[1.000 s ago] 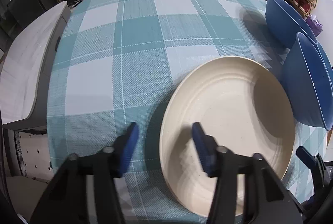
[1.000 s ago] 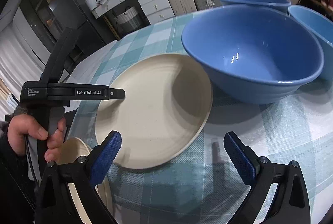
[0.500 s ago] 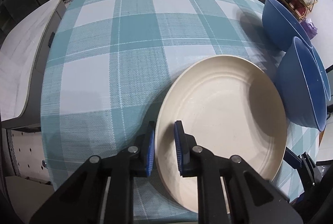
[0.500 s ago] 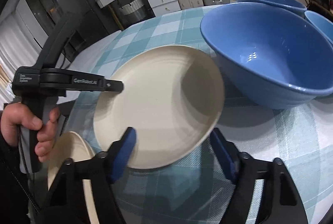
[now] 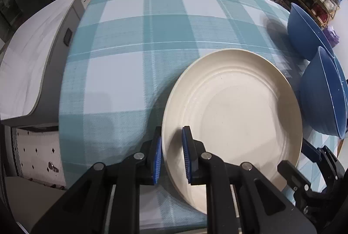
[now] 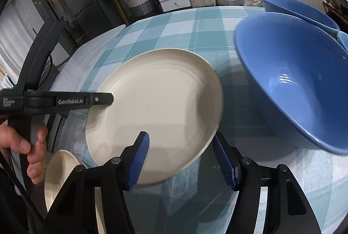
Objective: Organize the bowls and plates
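- Left wrist view: the left tool point(image 5: 171, 157) has gone from wide apart a second ago to clamped on the near-left rim of the cream plate point(image 5: 235, 116), one blue pad under the rim, one inside it.
- The plate looks tilted, its left edge raised off the checked cloth of the bench point(image 5: 134, 42), though how far it's lifted is hard to say.
- Two blue bowls point(image 5: 322, 99) sit right of the plate, partly cut off by the frame edge.
- Right wrist view: the right tool point(image 6: 182, 160) has narrowed since before, but its pads are apart, straddling the plate's point(image 6: 156, 103) near rim; can't tell if they touch it.
- The nearest blue bowl point(image 6: 291, 81) is blurred and now looks tipped.
- A second cream plate point(image 6: 58, 173) peeks out bottom-left, mostly hidden behind the tool.
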Tool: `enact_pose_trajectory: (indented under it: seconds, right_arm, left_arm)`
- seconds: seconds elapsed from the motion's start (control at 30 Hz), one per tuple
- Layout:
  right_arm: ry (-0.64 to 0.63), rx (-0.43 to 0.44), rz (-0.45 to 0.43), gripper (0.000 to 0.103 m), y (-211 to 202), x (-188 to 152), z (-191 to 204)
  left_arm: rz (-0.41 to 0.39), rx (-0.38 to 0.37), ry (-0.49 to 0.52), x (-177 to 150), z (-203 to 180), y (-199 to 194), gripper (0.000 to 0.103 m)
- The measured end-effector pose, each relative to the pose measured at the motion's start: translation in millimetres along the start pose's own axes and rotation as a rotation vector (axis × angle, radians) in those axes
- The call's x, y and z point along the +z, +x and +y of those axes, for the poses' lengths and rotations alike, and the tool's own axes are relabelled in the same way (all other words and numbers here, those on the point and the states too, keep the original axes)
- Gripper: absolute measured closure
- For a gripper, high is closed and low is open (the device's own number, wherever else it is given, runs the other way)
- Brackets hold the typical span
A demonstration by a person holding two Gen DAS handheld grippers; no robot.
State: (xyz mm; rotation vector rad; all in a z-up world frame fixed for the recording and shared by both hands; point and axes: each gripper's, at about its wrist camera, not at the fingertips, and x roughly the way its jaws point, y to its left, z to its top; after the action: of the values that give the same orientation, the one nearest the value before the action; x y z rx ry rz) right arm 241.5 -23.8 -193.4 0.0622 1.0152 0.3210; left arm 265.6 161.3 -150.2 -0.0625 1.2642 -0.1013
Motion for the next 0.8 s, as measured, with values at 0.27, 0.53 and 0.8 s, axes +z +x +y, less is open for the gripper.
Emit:
enact_pose_trajectory:
  seconds: [0.27, 0.53, 0.8]
  right_arm:
    - [-0.043, 0.009, 0.016, 0.042, 13.7, 16.9, 18.1]
    - [-0.148, 0.011, 0.015, 0.047, 27.9, 30.8, 34.2]
    - [-0.17, -0.026, 0.023, 0.066, 35.5, 36.1, 32.4]
  left_arm:
    - [-0.005, 0.013, -0.045, -7.4, 22.8, -3.5, 0.088]
    - [-0.013, 0.047, -0.073, -14.0, 36.5, -7.6, 0.088]
    - [-0.023, 0.056, -0.072, -18.0, 40.9, -10.8, 0.088]
